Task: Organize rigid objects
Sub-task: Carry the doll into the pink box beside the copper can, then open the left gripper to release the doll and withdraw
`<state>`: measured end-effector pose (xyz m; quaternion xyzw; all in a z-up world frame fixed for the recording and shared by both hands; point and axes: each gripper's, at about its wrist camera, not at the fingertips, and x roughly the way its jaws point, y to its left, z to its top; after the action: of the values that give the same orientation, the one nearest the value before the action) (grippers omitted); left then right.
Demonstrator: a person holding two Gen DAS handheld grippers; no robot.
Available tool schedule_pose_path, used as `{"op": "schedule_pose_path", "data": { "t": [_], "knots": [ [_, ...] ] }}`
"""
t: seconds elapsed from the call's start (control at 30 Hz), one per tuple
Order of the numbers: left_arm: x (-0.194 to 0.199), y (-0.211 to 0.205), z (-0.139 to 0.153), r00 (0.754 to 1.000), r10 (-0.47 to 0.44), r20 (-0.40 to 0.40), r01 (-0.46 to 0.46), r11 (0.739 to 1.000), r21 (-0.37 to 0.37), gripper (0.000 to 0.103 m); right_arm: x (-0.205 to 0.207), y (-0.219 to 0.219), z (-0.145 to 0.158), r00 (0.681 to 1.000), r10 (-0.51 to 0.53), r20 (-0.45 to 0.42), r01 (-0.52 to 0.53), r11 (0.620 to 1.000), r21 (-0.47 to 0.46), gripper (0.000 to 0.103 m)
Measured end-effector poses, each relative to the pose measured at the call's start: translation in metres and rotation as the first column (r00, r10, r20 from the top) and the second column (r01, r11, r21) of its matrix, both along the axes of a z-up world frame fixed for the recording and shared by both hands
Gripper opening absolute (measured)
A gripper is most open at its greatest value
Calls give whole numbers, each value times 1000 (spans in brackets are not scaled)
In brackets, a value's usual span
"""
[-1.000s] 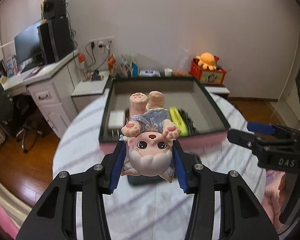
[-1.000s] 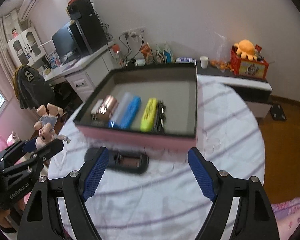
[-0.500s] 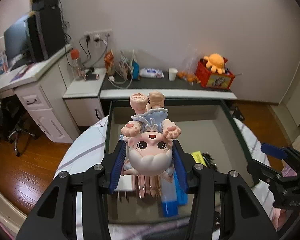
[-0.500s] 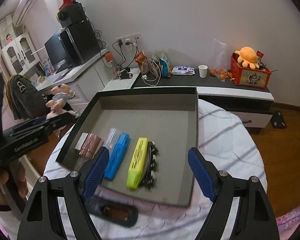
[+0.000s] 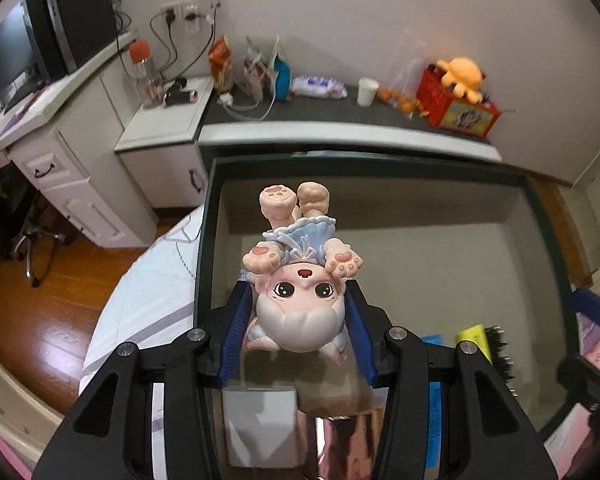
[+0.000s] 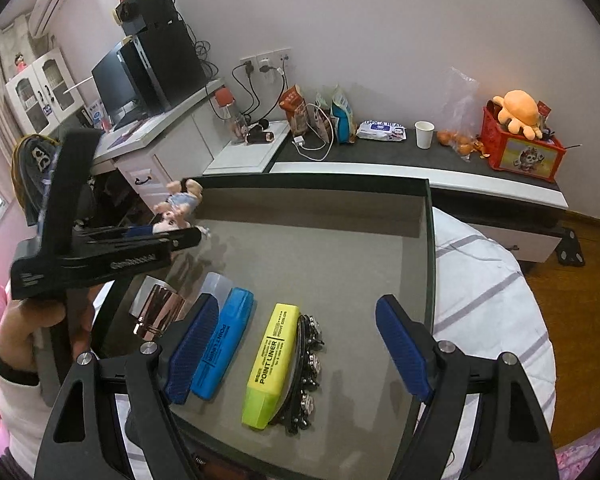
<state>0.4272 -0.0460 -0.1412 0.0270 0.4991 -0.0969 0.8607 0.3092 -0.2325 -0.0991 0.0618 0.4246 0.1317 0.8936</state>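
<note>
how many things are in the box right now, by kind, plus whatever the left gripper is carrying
Highlighters: 2, blue highlighter and yellow highlighter
Black studded hair clip: 1
Rose-gold metallic case: 1
Clear plastic piece: 1
Doll figurine in the left gripper, over the box: 1
Total: 6

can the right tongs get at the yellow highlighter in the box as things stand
Probably yes. The right tongs stand open and empty right over the yellow highlighter, nothing above it. The studded hair clip lies against its side, so closing may catch that too.
</note>
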Motion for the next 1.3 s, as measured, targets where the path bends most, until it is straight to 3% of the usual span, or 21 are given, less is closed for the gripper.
{"op": "schedule_pose_path", "data": {
  "t": [0.17, 0.4, 0.5, 0.63, 0.77, 0.83, 0.93, 1.13, 1.3],
  "knots": [
    [-2, -7, -4, 1000, -19, 2, 19, 999, 43, 48, 3, 2, -2, 1000, 7, -9, -7, 1000, 3, 82],
    [-5, -2, 0, 1000, -14, 1, 14, 999, 36, 49, 2, 2, -1, 1000, 11, -15, -11, 1000, 2, 82],
    [-9, 2, 8, 1000, 2, 22, -2, 1000, 4, 58, 2, 2, 0, 1000, 7, -17, -7, 1000, -3, 82],
    [-26, 12, 36, 996, 24, 83, -19, 998, -57, 84, -4, 1, 3, 1000, 0, -15, 0, 1000, -7, 82],
    [-66, 31, 77, 984, 43, 175, -20, 991, -131, 94, -18, 0, 12, 1000, -9, -2, 9, 1000, -6, 82],
    [-86, 37, 90, 974, 51, 222, -21, 991, -134, 100, -25, 1, 17, 1000, -12, 6, 12, 1000, -5, 82],
    [-124, 44, 103, 960, 25, 279, 8, 993, -116, 103, -43, 1, 26, 1000, -15, 24, 15, 1000, -7, 82],
    [-192, 44, 88, 947, -85, 308, 97, 995, -23, 103, -81, -3, 34, 998, -42, 45, 42, 999, 0, 82],
    [-225, 36, 63, 954, -137, 268, 140, 990, 9, 103, -116, -7, 28, 997, -71, 31, 71, 997, 0, 82]
  ]
}}
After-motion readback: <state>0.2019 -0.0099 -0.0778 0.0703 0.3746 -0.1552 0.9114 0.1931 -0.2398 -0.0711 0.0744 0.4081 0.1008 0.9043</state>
